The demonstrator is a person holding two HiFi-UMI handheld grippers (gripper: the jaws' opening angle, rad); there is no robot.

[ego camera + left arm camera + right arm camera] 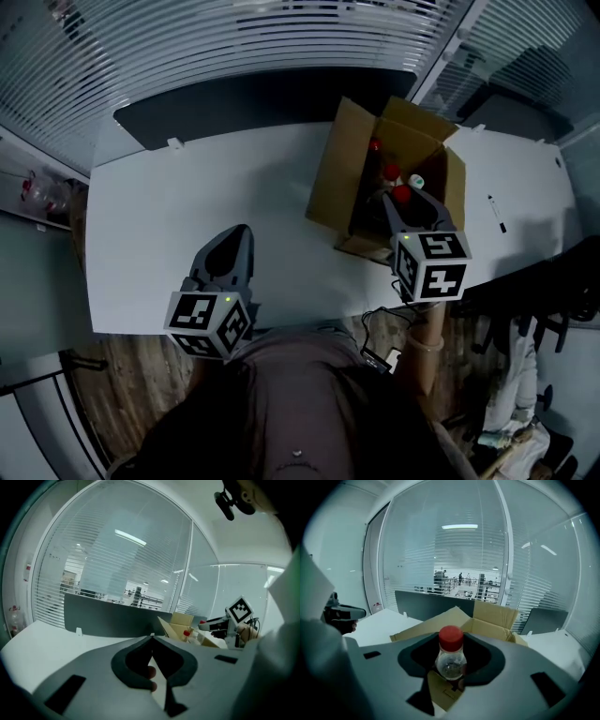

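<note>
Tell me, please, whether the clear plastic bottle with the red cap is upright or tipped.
Upright: the clear red-capped bottle stands cap-up between the jaws of the right gripper, which are closed on its body.

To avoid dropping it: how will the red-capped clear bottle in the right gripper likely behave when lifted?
The clear bottle seems to hold little, so it is probably light. Its smooth round body may slip or turn between the right gripper's jaws. Narrow and tall under the red cap, it would likely tip if set down.
</note>
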